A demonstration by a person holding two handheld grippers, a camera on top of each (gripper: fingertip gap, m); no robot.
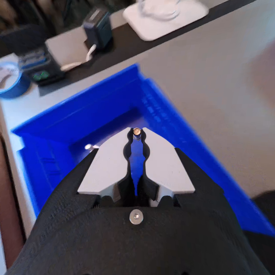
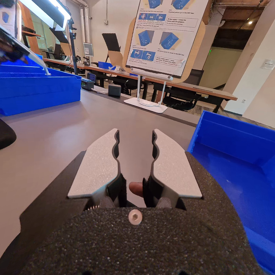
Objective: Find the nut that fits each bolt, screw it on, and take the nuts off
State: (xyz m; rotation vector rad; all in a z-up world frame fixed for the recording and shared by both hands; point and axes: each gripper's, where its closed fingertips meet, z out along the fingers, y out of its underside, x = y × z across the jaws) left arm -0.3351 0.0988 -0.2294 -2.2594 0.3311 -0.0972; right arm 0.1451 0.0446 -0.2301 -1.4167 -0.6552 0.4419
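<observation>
My left gripper [image 1: 136,134] is shut on a small bolt [image 1: 136,131], seen end-on at the fingertips, with what looks like a nut just behind its tip. It hangs over a blue bin [image 1: 92,107] that holds another small metal part [image 1: 89,147]. In the right wrist view the left gripper [image 2: 44,70] holds the bolt [image 2: 47,72] over the same bin [image 2: 37,89]. My right gripper [image 2: 135,134] is open and empty, low over the grey table [image 2: 74,126]. A second blue bin [image 2: 238,156] stands just to its right.
An instruction board [image 2: 162,37] on a white stand [image 2: 145,104] stands at the table's far edge. A blue tape roll [image 1: 11,83] and black chargers [image 1: 97,29] lie behind the left bin. A person's fingertip [image 2: 135,188] shows between the right fingers' bases. The left gripper's tips are roughly 50 centimetres from the right gripper's.
</observation>
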